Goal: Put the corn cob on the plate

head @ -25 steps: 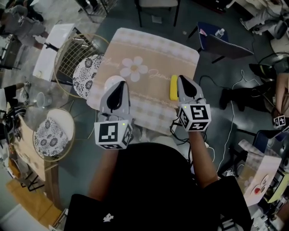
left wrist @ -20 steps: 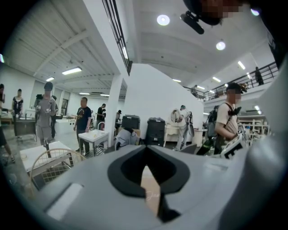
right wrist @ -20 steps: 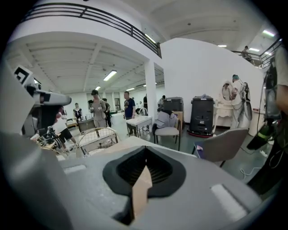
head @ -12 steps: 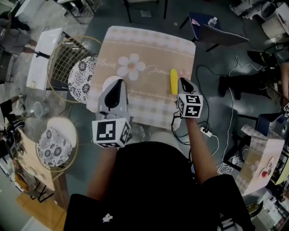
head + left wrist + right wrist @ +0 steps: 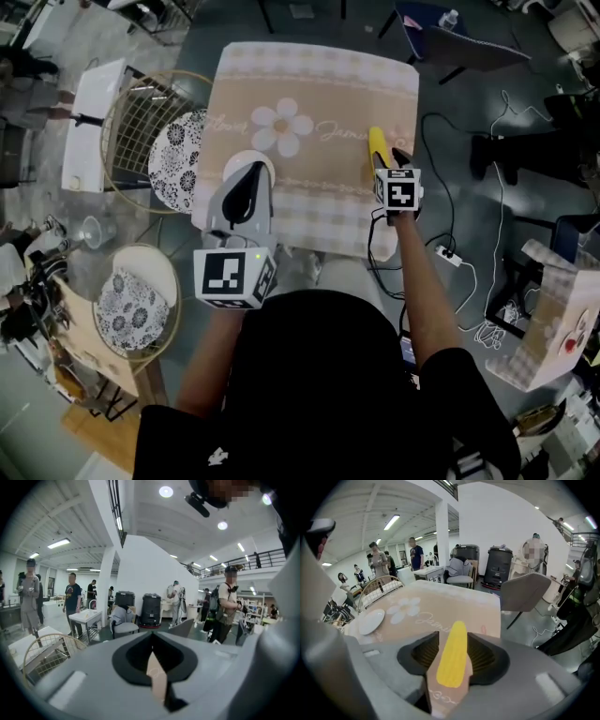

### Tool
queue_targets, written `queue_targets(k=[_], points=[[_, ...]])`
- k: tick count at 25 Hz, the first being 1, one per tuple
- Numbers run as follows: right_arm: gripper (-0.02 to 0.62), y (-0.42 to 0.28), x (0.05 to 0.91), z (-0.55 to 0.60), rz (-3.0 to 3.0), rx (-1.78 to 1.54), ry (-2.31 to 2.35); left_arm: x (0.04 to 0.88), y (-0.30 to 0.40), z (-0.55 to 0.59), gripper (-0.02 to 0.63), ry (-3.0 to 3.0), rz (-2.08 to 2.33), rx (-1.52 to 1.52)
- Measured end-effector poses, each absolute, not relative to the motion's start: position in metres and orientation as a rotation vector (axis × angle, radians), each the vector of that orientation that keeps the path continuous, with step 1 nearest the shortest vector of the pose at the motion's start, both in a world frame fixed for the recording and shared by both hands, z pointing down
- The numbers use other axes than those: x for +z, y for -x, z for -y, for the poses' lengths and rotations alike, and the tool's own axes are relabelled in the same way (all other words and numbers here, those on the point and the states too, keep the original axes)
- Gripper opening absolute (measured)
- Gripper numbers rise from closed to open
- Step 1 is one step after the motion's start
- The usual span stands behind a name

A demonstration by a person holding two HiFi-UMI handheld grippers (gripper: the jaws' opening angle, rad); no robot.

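Observation:
A yellow corn cob [image 5: 377,143] lies on the beige flower-print tablecloth [image 5: 319,84] near the table's right edge. My right gripper [image 5: 389,156] points steeply down over it. In the right gripper view the corn cob [image 5: 452,660] lies between the jaws of my right gripper [image 5: 453,641], which are opening, with a gap on each side of it. A white plate [image 5: 232,172] sits at the table's near left, also visible as the plate [image 5: 371,620]. My left gripper [image 5: 249,180] hovers over the plate, partly hiding it. The left gripper [image 5: 152,637] is shut and empty.
A round wire chair [image 5: 131,112] with a patterned cushion [image 5: 173,159] stands left of the table, and a second cushioned seat [image 5: 131,300] is nearer me. A grey chair [image 5: 524,592] stands at the far right. Cables and a power strip [image 5: 448,255] lie on the floor. People stand in the background.
My right gripper has dropped to the table at the corn cob, tilted steeply down, and its jaws have opened around the cob. The left gripper has sunk a little over the plate.

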State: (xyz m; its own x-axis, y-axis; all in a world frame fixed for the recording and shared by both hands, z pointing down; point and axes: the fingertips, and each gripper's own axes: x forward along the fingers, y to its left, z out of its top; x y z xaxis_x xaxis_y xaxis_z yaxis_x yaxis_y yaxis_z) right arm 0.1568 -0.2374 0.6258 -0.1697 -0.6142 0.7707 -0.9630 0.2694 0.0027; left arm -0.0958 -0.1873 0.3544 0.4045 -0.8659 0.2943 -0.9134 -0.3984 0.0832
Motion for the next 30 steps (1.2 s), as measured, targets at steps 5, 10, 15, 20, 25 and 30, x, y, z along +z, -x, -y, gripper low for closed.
queue_targets(k=[5, 10, 15, 20, 25, 30], points=[[0.242, -0.157, 0.662, 0.24, 1.784, 0.702, -1.379, 0.365, 0.104, 0.187, 0.008, -2.415, 1.566, 0.317], [0.272, -0.155, 0.681, 0.241, 1.726, 0.731, -1.358, 0.369, 0.111, 0.182, 0.008, -2.412, 1.57, 0.325], [0.272, -0.149, 0.699, 0.24, 1.709, 0.773, -1.336, 0.373, 0.117, 0.179, 0.008, -2.397, 1.577, 0.329], [0.276, -0.149, 0.706, 0.242, 1.68, 0.782, -1.343, 0.376, 0.125, 0.177, 0.008, -2.385, 1.582, 0.329], [0.278, -0.146, 0.712, 0.233, 1.655, 0.874, -1.305, 0.378, 0.129, 0.176, 0.008, -2.376, 1.581, 0.331], [0.256, -0.159, 0.709, 0.241, 1.633, 0.804, -1.335, 0.381, 0.132, 0.176, 0.008, -2.37, 1.579, 0.328]])
